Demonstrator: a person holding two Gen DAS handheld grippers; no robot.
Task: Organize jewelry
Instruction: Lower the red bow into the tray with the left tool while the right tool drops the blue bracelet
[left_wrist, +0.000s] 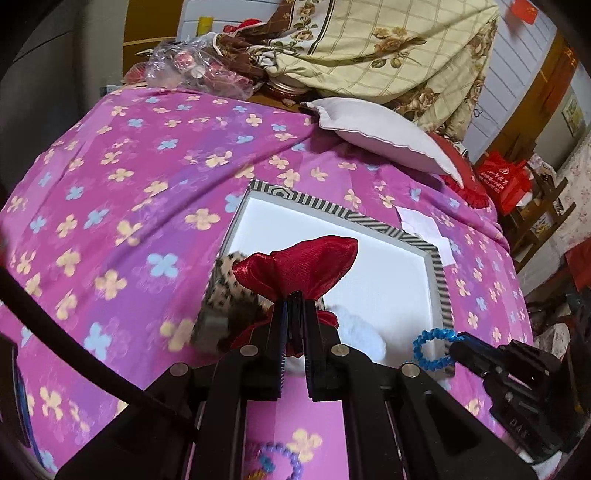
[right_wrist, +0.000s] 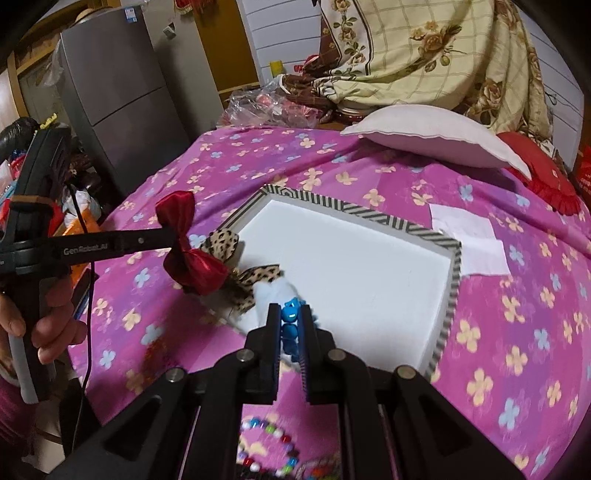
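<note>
We are carrying two pieces toward the tray at once: a red bow (left_wrist: 299, 264) pinched at its knot in the left gripper (left_wrist: 294, 306), and a blue coil bracelet (left_wrist: 430, 349) clamped between the pressed-together fingers of the right gripper (right_wrist: 291, 317). Both pieces are hanging in the air over the near edge of the white tray (right_wrist: 354, 273), which is sitting on the bed (right_wrist: 498, 332) with its striped border facing us. Just beyond the left gripper, a leopard bow (right_wrist: 225, 242) and a white fluffy piece (right_wrist: 271, 291) are lying at the tray's near corner. A beaded bracelet (right_wrist: 266, 450) is waiting on the bedspread below the grippers, not yet collected. We are judging this to be the delivery step, partway through the sorting. The next move is calling for each gripper to come down over a bare part of the tray floor, apart from the other and clear of the leopard bow, before letting go. A pillow (right_wrist: 436, 136) is resting farther up the bed.
</note>
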